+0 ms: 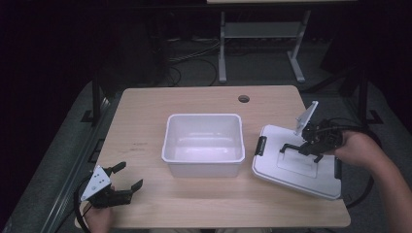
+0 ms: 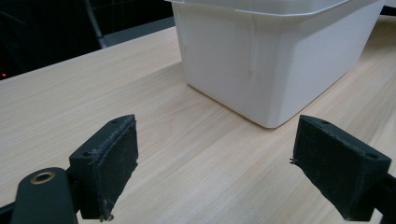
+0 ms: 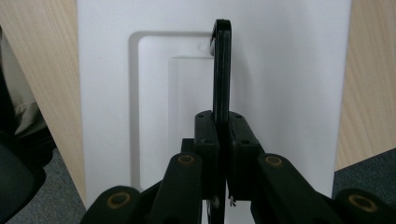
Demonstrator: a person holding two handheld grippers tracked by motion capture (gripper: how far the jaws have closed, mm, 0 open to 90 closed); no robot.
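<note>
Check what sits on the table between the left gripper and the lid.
The open white bin sits between the left gripper and the lid, in the high view.

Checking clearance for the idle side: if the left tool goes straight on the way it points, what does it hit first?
Likely the white bin: the left tool has its jaws open over bare table, aimed at the bin's near corner. Nothing lies between them.

Glossy white plastic bin (image 1: 204,144), matt wood-grain table (image 1: 145,121)
</note>
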